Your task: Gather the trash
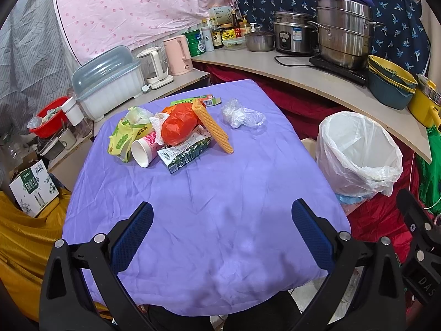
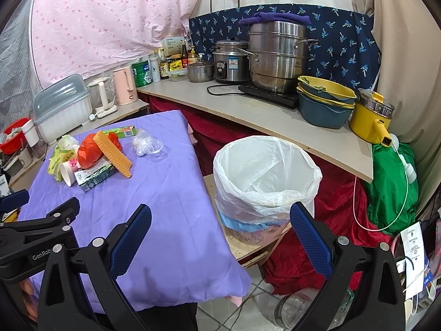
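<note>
A heap of trash lies on the far part of a purple-covered table [image 1: 209, 207]: an orange plastic bag [image 1: 179, 127], an orange corrugated strip [image 1: 215, 129], a white paper cup [image 1: 143, 151] on its side, a green carton [image 1: 187, 154], a yellow-green wrapper [image 1: 124, 135] and a crumpled clear bag [image 1: 241, 114]. The same heap [image 2: 96, 154] shows at the left of the right wrist view. A bin lined with a white bag [image 1: 358, 151] [image 2: 266, 176] stands right of the table. My left gripper [image 1: 222, 234] hovers open over the near cloth. My right gripper [image 2: 220, 237] is open near the bin, holding nothing.
A curved counter [image 2: 261, 115] behind the bin carries steel pots [image 2: 278, 55], stacked bowls [image 2: 325, 102] and a yellow pot [image 2: 372, 121]. Kettles [image 1: 176, 55] and a dish box [image 1: 107, 82] sit on a shelf at left. A clear bottle [image 2: 292, 306] lies on the floor.
</note>
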### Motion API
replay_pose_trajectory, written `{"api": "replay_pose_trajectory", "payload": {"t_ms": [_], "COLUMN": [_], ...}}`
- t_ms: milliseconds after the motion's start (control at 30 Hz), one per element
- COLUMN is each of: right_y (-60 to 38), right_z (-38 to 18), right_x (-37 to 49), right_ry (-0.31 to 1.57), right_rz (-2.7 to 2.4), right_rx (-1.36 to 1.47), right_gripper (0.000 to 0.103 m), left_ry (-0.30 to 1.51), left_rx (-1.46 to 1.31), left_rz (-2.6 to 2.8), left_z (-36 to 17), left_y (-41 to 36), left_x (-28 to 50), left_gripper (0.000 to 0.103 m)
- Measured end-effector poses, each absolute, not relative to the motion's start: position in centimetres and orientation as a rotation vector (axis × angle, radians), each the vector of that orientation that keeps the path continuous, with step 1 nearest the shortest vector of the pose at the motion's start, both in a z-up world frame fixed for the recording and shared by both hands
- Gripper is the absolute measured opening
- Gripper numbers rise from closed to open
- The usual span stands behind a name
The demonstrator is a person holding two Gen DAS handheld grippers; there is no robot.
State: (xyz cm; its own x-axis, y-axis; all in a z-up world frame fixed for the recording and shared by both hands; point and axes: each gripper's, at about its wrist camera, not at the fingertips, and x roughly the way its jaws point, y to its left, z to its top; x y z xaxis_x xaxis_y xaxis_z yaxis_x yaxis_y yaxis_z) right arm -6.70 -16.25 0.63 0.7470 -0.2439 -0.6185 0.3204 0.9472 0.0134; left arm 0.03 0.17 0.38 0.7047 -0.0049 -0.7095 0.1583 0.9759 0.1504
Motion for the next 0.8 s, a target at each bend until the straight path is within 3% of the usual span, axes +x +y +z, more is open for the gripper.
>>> {"api": "replay_pose_trajectory", "payload": {"t_ms": [800], "right_y": [-15.4], "right_z": [1.1], "right_x": [-6.4], "right_ry": [0.655], "right_rz": [-0.308], "right_rx": [0.119], "right_gripper": [0.096], "left_ry": [0.776], "left_rx": [0.206], "left_rz": [-0.094], "left_z": [0.7], "left_y": [0.2], "left_x": [0.0], "left_gripper": [0.096]}}
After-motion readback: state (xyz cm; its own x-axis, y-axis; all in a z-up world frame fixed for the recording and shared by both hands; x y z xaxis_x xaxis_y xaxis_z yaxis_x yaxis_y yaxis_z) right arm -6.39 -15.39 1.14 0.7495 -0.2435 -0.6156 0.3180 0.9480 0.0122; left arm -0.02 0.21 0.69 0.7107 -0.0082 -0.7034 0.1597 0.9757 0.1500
